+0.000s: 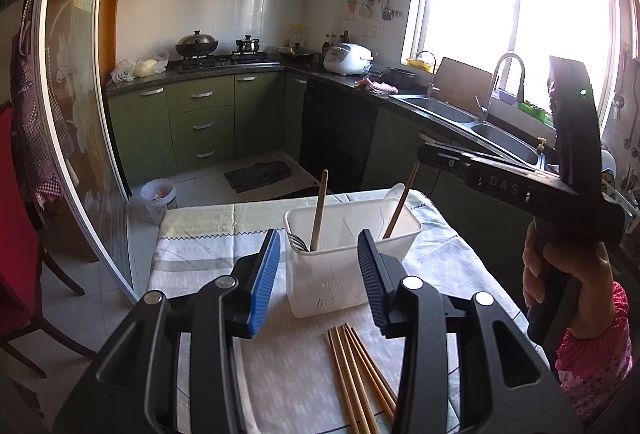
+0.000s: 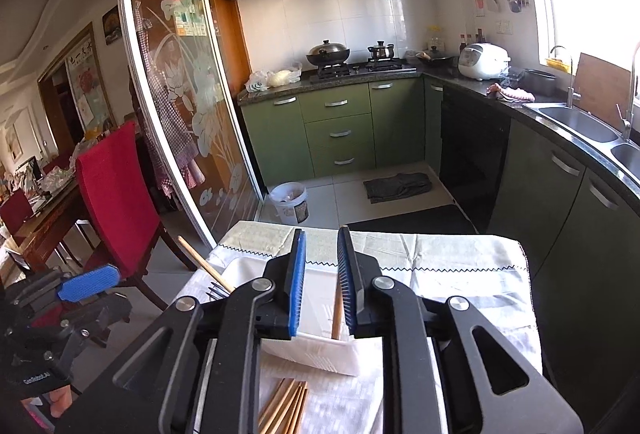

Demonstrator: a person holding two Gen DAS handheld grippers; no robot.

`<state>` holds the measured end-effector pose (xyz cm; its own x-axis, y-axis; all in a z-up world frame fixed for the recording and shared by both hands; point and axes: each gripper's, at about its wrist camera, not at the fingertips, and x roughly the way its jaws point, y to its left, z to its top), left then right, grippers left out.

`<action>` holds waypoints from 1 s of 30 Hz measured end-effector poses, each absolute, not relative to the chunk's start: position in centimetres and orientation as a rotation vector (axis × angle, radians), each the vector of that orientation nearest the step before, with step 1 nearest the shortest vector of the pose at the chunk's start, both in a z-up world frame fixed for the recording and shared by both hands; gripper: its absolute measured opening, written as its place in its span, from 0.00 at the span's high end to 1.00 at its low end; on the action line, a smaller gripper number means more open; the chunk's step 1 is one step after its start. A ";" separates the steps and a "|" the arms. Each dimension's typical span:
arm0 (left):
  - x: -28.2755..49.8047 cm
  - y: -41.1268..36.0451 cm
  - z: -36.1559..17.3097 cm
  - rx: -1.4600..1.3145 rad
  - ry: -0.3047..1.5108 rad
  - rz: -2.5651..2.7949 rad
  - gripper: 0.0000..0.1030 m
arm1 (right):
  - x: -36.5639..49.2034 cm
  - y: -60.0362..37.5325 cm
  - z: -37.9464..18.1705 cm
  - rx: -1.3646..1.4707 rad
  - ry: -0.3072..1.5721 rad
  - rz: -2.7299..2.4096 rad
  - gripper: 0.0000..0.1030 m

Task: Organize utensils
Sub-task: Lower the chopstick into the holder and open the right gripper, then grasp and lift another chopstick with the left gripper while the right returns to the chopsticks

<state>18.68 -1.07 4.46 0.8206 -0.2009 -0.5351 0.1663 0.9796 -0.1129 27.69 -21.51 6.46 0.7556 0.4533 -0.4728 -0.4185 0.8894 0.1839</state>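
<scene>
Wooden chopsticks (image 1: pixel 362 378) lie in a loose bundle on the cloth-covered worktop (image 1: pixel 200 250), nearest the left tool (image 1: pixel 318 276), their long axis running from the near edge toward the white plastic holder (image 1: pixel 340 282) just beyond; their near ends are cut off by the frame. The left tool stands wide open and empty, its pads either side of the holder without touching it. Inside the holder a wooden handle (image 1: pixel 319 210) leans nearly upright, beside fork tines (image 1: pixel 298 242) that peep over the rim. A second stick (image 1: pixel 400 204) tilts rightward at the far end, its top meeting the right tool (image 2: pixel 322 286) from above. In the right wrist view that tool's pads are narrowly apart with the stick (image 2: pixel 337 314) between them; whether they pinch it I cannot tell. Behind, a sink (image 1: pixel 444 108) sits under a glaring window.
</scene>
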 end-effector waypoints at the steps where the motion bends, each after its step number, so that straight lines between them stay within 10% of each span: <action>1: 18.7 -1.2 4.1 -0.068 0.603 -0.204 0.62 | 26.9 -22.1 6.8 0.077 0.520 0.482 0.83; 13: 20.8 -3.9 -7.9 -0.119 1.098 -0.246 0.65 | 16.7 -31.2 5.6 0.106 0.476 0.448 0.75; 30: 24.3 -5.8 -14.0 -0.032 1.276 -0.128 0.77 | 15.4 -34.9 -0.7 0.174 0.628 0.443 0.75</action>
<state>24.25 -5.78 -14.00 0.2849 -0.1140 -0.9518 0.0780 0.9924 -0.0955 15.36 -34.95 -0.68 0.7199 0.4503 -0.5281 -0.3463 0.8925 0.2889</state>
